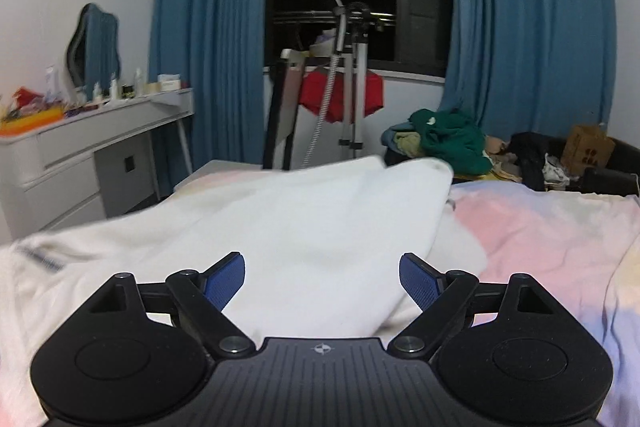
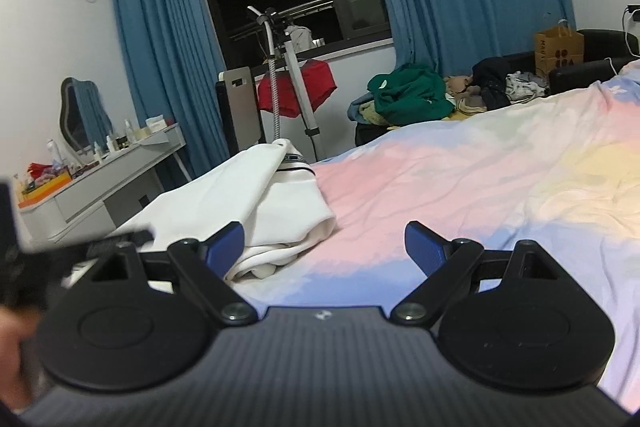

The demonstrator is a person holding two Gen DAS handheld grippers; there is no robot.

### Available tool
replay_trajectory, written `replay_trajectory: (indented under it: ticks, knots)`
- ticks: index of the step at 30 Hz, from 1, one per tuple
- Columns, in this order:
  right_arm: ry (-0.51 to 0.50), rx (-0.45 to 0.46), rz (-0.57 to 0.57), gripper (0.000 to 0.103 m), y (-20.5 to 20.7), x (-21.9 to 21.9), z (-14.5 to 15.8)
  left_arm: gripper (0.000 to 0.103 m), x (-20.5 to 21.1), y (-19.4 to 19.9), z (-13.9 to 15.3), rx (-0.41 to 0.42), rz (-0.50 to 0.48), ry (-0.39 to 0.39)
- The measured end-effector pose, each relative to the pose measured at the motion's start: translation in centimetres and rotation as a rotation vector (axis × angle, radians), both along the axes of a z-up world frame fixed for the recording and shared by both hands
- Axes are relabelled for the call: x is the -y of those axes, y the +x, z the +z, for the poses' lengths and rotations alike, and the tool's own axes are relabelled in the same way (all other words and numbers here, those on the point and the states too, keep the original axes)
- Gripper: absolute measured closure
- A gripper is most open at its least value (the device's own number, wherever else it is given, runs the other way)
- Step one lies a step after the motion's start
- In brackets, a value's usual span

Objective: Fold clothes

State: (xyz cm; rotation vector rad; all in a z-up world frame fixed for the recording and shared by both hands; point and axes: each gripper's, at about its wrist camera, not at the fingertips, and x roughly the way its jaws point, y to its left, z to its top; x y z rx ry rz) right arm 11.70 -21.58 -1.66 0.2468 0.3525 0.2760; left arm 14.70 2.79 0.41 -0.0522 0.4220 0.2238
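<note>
Covering the near half of the bed [image 2: 460,163], white garment [image 1: 304,223] lies part-folded, far corner humped up; left gripper [image 1: 322,281] above it, right gripper [image 2: 324,243] just off its right edge, both released, holding nothing; I'd pinch the raised corner, flatten before next fold

Pastel-sheeted bed [image 2: 460,163] bears a seemingly folded white garment [image 1: 304,223].

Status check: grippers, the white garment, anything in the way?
Left gripper open, empty, over the white garment. Right gripper open, empty, over bare bedsheet beside it. Garment partly folded, bunched on the bed. Nothing in the way.
</note>
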Motion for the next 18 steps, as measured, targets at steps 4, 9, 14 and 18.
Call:
replay_trajectory:
  ticks: [4,9,14,18]
  knots:
    - [-0.009,0.005,-0.013,0.014,-0.3,0.3,0.3,0.017,2.4,5.4,1.0,0.023,-0.060,0.068]
    - [0.011,-0.003,-0.040,0.014,0.7,1.5,0.2,0.019,5.8,12.0,0.4,0.035,-0.128,0.184]
    - [0.062,-0.069,-0.066,0.014,3.3,3.0,-1.5,0.023,8.0,19.3,-1.4,0.034,-0.154,0.244]
    - [0.089,-0.140,-0.084,0.014,6.1,3.7,-3.8,0.043,9.1,24.6,-2.7,-0.031,-0.188,0.261]
